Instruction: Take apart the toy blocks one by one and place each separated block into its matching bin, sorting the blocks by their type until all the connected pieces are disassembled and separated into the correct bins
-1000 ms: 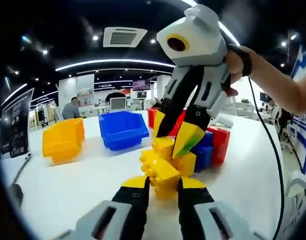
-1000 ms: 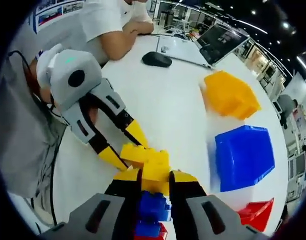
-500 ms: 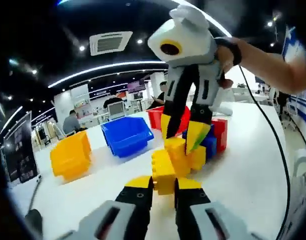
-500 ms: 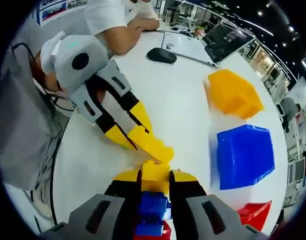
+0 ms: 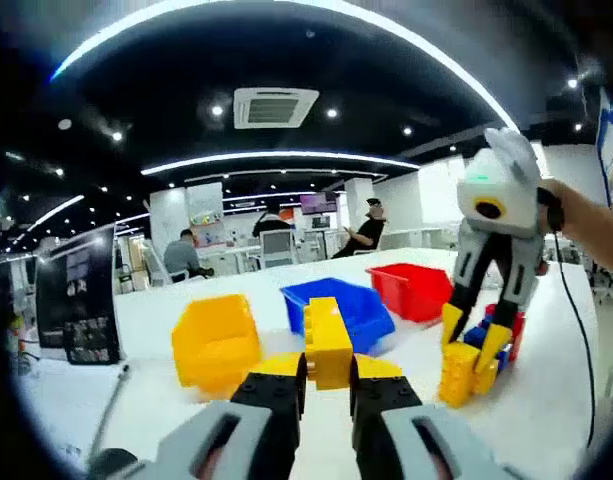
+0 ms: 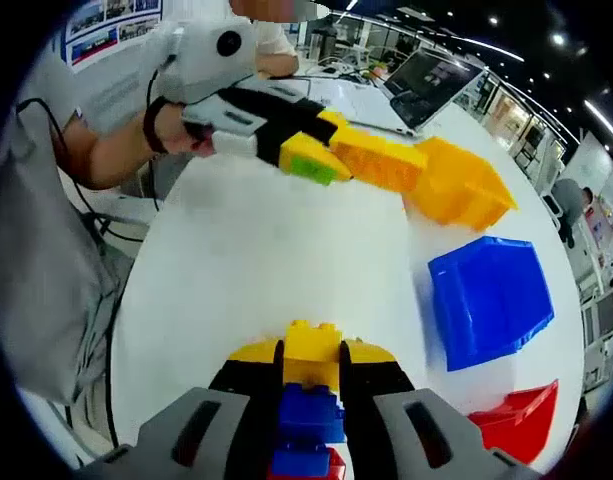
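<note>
Left gripper (image 5: 327, 372) is closed on a single yellow block (image 5: 327, 343), jaws pinching its lower flanks, studs clear above the tips. In the right gripper view I see that block (image 6: 378, 163) carried out toward the yellow bin (image 6: 464, 186), at or just short of its near edge; I cannot tell whether it is over the opening.

Right gripper (image 6: 311, 372) is clamped on the remaining stack (image 6: 308, 405): a yellow piece on top, blue under it, red at the bottom edge of the view. In the left gripper view the stack (image 5: 478, 358) rests on the table (image 5: 546, 420), well apart from the bins. Blue bin (image 5: 346, 308) and red bin (image 5: 416, 290) sit beside the yellow one.

Handling notes:
- Blocks look like rigid moulded plastic: light, stiff, not fragile. Glossy faces, so I judge them slippery under a weak pinch.
- Flat side walls are the place to grip; studs give nothing to hold.
- The stud joints probably release by levering, not by a straight pull. I would hold the stack low, on the blue piece, and take the top yellow piece by its sides.
- A light block may bounce on a hard bin floor, so release low.
- Risk: the stack tipping if the right clamp sits too high.
</note>
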